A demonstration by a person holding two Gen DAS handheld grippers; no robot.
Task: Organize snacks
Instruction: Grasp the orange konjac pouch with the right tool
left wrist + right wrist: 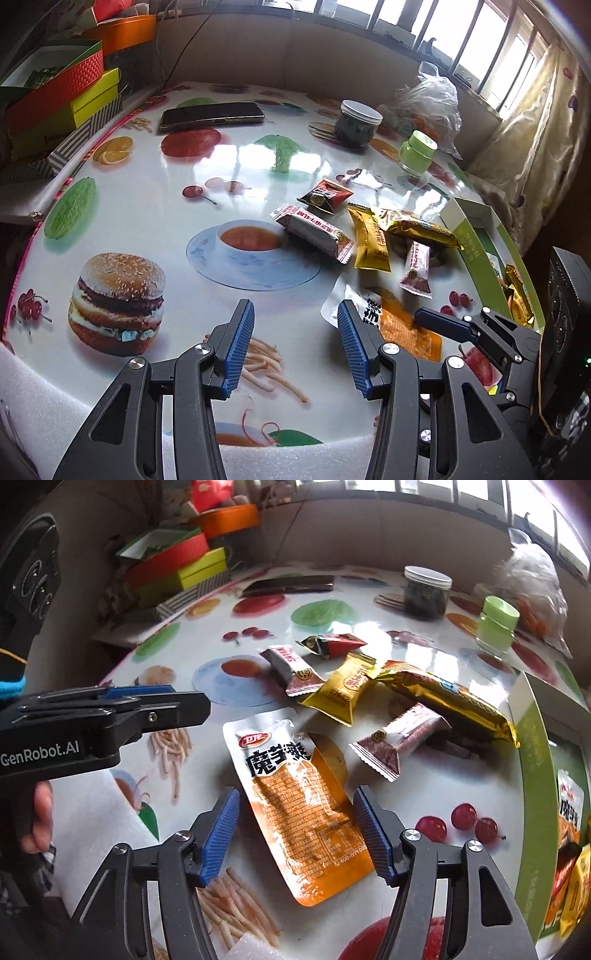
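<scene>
The right claw (295,834) hangs spread astride the orange pouch (295,805), left of the green box (535,775). Best to drop squarely and nip mid-pouch. The left claw (295,347) waits spread, left of the pouch.

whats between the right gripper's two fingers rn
The orange konjac snack pouch lies flat on the table between the open right gripper; the right wrist view shows it.

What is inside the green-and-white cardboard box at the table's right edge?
The green-and-white cardboard box holds an orange-and-white pouch and yellow wrappers at its near end. The image edge cuts off the rest.
</scene>
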